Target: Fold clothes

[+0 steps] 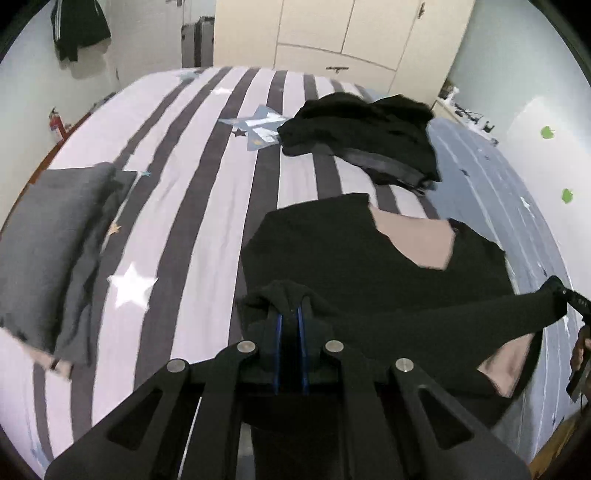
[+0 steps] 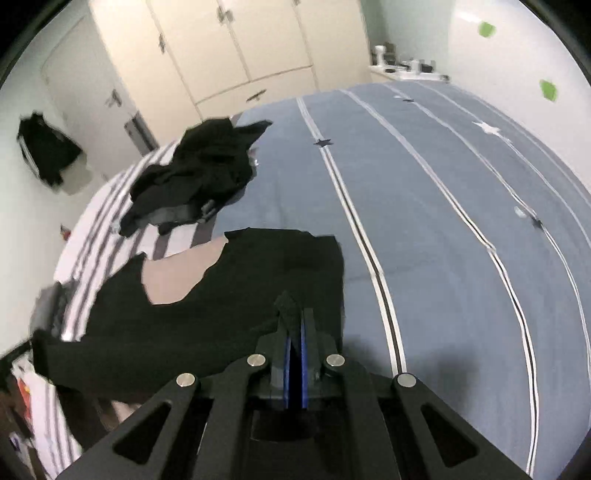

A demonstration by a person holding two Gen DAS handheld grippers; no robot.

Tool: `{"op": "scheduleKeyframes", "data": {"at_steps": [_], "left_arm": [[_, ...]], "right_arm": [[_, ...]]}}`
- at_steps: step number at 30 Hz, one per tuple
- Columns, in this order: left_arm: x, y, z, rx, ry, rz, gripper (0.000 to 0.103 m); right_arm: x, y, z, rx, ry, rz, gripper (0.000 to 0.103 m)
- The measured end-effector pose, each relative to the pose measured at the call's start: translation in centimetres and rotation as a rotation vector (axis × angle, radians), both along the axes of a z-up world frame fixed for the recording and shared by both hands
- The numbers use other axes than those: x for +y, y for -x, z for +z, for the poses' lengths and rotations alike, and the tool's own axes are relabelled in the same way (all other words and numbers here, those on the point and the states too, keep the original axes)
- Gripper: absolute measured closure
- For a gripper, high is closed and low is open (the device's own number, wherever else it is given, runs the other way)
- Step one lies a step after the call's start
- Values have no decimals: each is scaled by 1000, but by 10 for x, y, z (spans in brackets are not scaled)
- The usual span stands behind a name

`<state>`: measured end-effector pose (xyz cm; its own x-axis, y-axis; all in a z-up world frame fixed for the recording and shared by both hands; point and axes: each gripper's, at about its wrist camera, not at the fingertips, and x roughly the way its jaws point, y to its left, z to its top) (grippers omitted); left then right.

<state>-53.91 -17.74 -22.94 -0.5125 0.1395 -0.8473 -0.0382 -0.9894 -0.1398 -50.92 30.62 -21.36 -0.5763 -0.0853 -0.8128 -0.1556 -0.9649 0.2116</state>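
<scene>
Pinching a black garment (image 1: 369,266) edge, left gripper (image 1: 290,317) fingers clenched, right gripper (image 2: 293,325) fingers likewise, over striped bed (image 1: 207,184)

The black garment (image 1: 351,258) hides the bed (image 1: 207,206) beneath it, the folded grey pile (image 1: 48,251) smears with blur at the left — and the desk clutter (image 2: 406,68) is too small to tell.

Black garment (image 1: 332,258); striped grey-white, blue bedcover (image 1: 207,177); cream wardrobe (image 1: 332,29).

Black garment (image 1: 332,258) with pale lining hangs stretched above the bed, one edge pinched at each end. A crumpled dark clothes pile (image 1: 369,136) lies beyond it; a folded grey garment (image 1: 48,240) rests at the left.
</scene>
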Motion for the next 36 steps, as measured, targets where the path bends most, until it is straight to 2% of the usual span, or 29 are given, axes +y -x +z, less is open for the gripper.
{"op": "scheduleKeyframes", "data": {"at_steps": [2, 8, 19, 23, 27, 30, 36], "left_arm": [[4, 13, -7, -6, 17, -1, 97], [4, 42, -17, -31, 12, 48, 97], [12, 93, -24, -45, 77, 33, 97], [13, 111, -33, -60, 91, 40, 97], [19, 124, -49, -102, 126, 21, 97], [18, 130, -55, -117, 120, 28, 97], [19, 143, -50, -87, 126, 14, 97]], "right_arm": [[2, 19, -12, -26, -13, 22, 100], [20, 54, -31, -69, 38, 5, 100], [32, 106, -42, -90, 64, 21, 99], [33, 120, -44, -87, 55, 21, 100], [35, 131, -57, -122, 45, 26, 99], [36, 134, -69, -142, 41, 30, 99], [36, 144, -69, -131, 29, 31, 99]]}}
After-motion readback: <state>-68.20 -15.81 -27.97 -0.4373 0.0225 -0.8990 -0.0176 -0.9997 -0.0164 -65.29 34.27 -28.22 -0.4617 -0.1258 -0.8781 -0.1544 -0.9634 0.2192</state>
